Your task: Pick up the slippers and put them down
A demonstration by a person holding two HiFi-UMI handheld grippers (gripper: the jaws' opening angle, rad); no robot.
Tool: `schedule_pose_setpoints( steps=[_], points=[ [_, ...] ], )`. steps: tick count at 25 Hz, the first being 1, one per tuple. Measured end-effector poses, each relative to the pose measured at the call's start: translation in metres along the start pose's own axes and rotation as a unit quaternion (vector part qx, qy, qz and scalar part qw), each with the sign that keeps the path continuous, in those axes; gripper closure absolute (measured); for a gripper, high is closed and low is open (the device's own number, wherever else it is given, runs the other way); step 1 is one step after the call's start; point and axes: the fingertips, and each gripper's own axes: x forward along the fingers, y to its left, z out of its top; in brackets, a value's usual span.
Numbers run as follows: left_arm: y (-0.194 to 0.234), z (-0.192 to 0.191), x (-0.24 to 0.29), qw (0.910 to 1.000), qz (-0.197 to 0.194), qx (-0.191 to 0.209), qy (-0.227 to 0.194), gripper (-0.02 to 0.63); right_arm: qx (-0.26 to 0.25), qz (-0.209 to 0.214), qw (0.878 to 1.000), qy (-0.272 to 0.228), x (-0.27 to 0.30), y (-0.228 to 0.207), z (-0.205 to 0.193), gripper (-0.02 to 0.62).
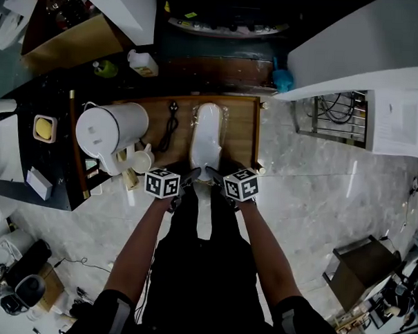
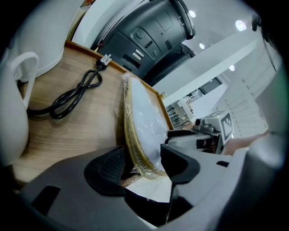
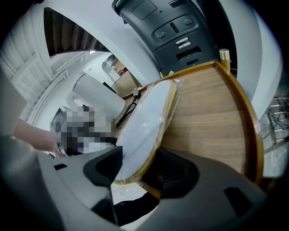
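slipper pack's near end sits between two wide-open claws

the slippers [image 1: 207, 138], sealed in clear plastic wrap, lie flat on the wooden tabletop [image 1: 242, 130]. their long axis runs straight away from the claws, and their near end reaches the tabletop's near edge. the left claw [image 2: 143, 164] and the right claw [image 3: 144, 169] flank that end in a shallow v, both angled downward, with their tips close together.

each claw has its jaws spread wide with the pack's near end between them. in both gripper views the end lies slanted across the gap. on the right, a dark space shows between the pack and one jaw, so i judge neither claw is pinching it yet. neither hand is clearly nearer. both are at the same end, and the rest of the pack stretches ahead of them. the lift, as i read it, depends on closing across the thin pack right here.

containers:
- the wrap holds the slippers, which show white faces over a tan sole edge.
- ahead and to the left of the left claw stands a white lidded jug [image 1: 110, 131], its contents hidden.
- a small white cup [image 1: 141, 160] sits just beside the jug, and its inside is not readable.
- a black cord [image 1: 171, 123] lies looped between the jug and the pack.
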Motion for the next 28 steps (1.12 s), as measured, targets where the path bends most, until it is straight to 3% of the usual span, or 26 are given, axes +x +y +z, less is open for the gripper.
schedule_pose_setpoints(
  steps=[10,28],
  points=[
    [-0.006,0.0,0.002,1.0,0.006,0.003,-0.002,0.367,-0.006,-0.004,1.0,0.002,-0.002,0.001,0.001,0.352],
    [-0.038,0.005,-0.031,0.9988,-0.001,0.003,-0.049,0.367,-0.021,0.007,1.0,-0.019,-0.033,0.033,0.012,0.354]
  ],
)
